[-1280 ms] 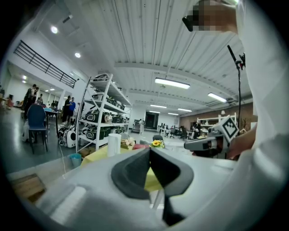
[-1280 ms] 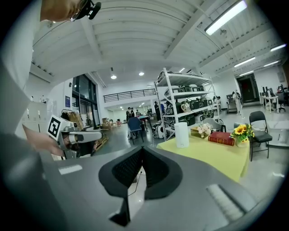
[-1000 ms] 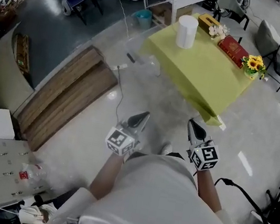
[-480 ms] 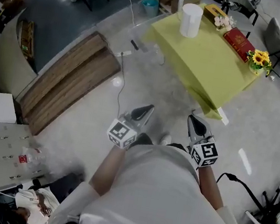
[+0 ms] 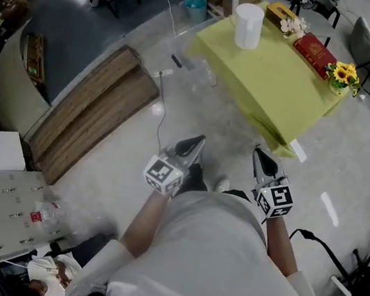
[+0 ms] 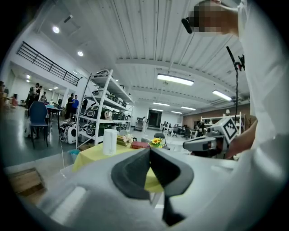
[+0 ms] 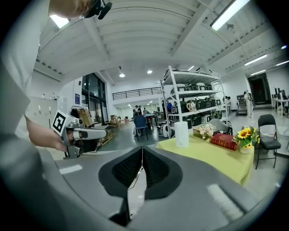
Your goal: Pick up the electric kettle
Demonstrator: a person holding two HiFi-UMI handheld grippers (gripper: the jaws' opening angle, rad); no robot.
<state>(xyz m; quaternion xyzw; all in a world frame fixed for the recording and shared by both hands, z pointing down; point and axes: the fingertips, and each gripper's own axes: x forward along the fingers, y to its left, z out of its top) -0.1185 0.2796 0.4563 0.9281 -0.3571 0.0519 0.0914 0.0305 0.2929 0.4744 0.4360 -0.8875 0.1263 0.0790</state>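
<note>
Right gripper view: left gripper [image 7: 104, 133] alongside

Holding left gripper [image 5: 195, 143] and right gripper [image 5: 261, 155] side by side out front over the floor, both pointing toward yellow-green tabletop [image 5: 266, 80], well apart from it. Seeing white electric kettle [image 5: 248, 26] standing upright near tabletop's far edge, red book [image 5: 314, 54] and sunflowers [image 5: 343, 73] sitting further right. Noting wooden platform [image 5: 88, 120] lying off left.

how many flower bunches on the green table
2: a pale bunch by the yellow box at the far edge, and sunflowers at the right corner beside the red book. None seems hidden.
</note>
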